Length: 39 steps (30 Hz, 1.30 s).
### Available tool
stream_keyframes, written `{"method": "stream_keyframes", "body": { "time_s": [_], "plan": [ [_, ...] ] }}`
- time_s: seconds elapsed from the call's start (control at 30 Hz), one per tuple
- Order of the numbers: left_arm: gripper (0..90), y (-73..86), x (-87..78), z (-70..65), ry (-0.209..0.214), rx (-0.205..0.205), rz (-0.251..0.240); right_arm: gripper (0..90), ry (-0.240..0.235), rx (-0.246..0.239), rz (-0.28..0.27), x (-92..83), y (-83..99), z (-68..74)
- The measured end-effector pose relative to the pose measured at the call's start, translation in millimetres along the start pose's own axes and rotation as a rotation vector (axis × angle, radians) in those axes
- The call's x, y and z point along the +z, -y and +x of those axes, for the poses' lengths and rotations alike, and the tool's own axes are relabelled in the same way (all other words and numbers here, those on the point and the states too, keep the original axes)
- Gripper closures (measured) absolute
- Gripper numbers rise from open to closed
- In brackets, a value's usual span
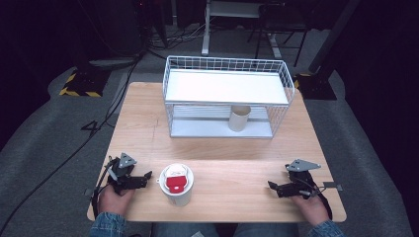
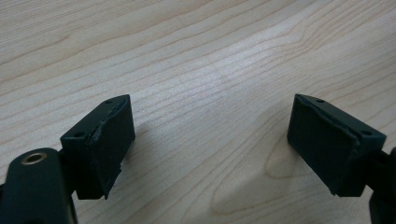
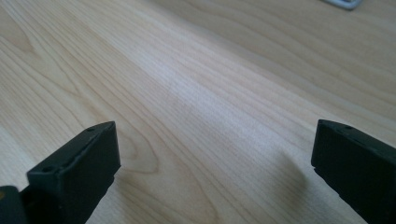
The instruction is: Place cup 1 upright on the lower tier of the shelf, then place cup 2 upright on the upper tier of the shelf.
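Both grippers low at the near edge of the table, nothing held, so by the look of it the work is either not started or a cycle just closed out. Left gripper [image 1: 141, 180] sits just left of the white cup [image 1: 178, 186], not touching it; jaws stand apart in the left gripper view with bare wood grain between the pads [image 2: 109, 149], no object in the gap. Right gripper [image 1: 277, 189] is well off to the right of the cup, jaws also apart, bare tabletop between them in the right gripper view. The cup stands upright near the front edge, between the two grippers and closer to the left one, with something red and white [image 1: 177, 180] sitting in its mouth; cannot tell what it is. A second, plain cup [image 1: 239, 118] stands on the lower level of the white wire shelf rack [image 1: 173, 79] at the back of the table, right of centre; the rack's top shelf is bare. Judged: one cup already stowed, the front cup left to grasp and move, likely by the left gripper as nearest. Surface is a light wooden table [image 1: 237, 163], rounded corners. Room is dark, grey carpet, black cables trailing left, yellow-black hazard-striped base [image 1: 79, 86], desk legs behind.
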<state>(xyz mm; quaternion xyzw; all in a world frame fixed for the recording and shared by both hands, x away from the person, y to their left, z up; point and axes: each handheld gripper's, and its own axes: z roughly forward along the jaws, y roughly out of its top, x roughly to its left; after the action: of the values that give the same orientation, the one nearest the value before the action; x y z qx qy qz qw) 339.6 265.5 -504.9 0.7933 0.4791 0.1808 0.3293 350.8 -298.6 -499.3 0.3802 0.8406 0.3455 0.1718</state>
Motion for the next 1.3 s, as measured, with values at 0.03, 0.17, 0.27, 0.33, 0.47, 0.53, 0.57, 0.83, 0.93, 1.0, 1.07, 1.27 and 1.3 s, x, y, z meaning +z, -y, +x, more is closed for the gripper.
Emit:
{"method": "stream_keyframes", "body": {
  "time_s": [0.03,0.17,0.27,0.33,0.47,0.53,0.57,0.83,0.93,1.0,1.07,1.27,1.3],
  "plan": [
    [15.6,-0.1,0.0,0.1,0.000,0.001,0.001,1.5,0.000,0.004,0.010,2.1,1.1,-0.2],
    [15.4,0.0,-0.5,-0.6,-0.008,-0.002,0.005,0.0,-0.017,0.017,0.003,5.8,4.0,-2.5],
    [15.4,0.7,-0.6,-2.0,-0.015,-0.013,0.000,0.0,-0.017,0.017,0.003,5.8,4.1,-2.5],
    [15.4,1.7,-1.9,-1.3,-0.008,-0.003,0.004,0.0,-0.017,0.018,0.002,5.8,4.1,-2.5],
    [15.6,3.4,-6.3,0.4,-0.013,-0.021,0.022,0.0,-0.017,0.017,0.002,5.8,4.1,-2.5],
    [15.5,4.7,-8.2,0.6,-0.022,-0.017,0.023,0.0,-0.017,0.017,0.002,5.8,4.1,-2.5],
    [15.3,6.1,-10.2,0.2,-0.019,-0.009,0.016,0.0,-0.017,0.018,0.003,5.8,4.1,-2.5],
    [15.5,12.9,-28.9,-13.2,0.044,0.040,-0.022,0.0,-0.011,0.022,0.003,6.3,3.7,-2.2],
    [15.5,15.3,-39.6,-18.5,0.062,0.047,-0.038,0.0,-0.009,0.023,0.003,6.5,3.4,-2.2],
    [15.6,16.4,-48.2,-22.7,0.070,0.037,-0.051,0.0,-0.008,0.022,0.004,6.7,3.2,-2.3],
    [15.7,17.4,-57.0,-26.9,0.077,0.026,-0.071,0.0,-0.010,0.020,0.004,6.8,3.1,-2.6],
    [15.8,18.2,-69.2,-40.7,0.103,0.058,-0.101,0.0,-0.010,0.019,0.004,6.8,3.1,-2.6],
    [15.8,18.2,-71.7,-43.0,0.102,0.053,-0.109,0.0,-0.010,0.019,0.004,6.8,3.1,-2.6]
  ]
}}
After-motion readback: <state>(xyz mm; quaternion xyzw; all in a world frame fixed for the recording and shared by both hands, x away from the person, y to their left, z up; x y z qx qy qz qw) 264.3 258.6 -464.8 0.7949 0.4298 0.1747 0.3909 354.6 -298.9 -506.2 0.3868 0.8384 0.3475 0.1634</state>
